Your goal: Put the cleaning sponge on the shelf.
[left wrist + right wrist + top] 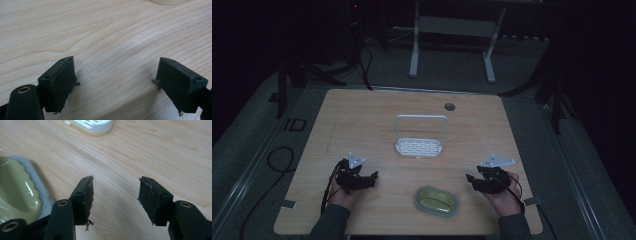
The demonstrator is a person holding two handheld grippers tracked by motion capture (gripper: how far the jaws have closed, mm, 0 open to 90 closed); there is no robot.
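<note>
Two grippers' jaws apart, empty; wooden table (362, 115), white rack (419, 146), dark room.

The table (362, 120) carries a slotted rack (419, 146) at its centre, taken as landmark. A dish (437, 201) lies nearer the person than the rack, slightly to its right, resting on a pad (40, 187). The left gripper (373, 179) sits left of the rack and nearer; the right gripper (472, 181) sits right of it and nearer, just beside the dish. A round hole (449, 106) lies beyond the rack, to its right.
</note>
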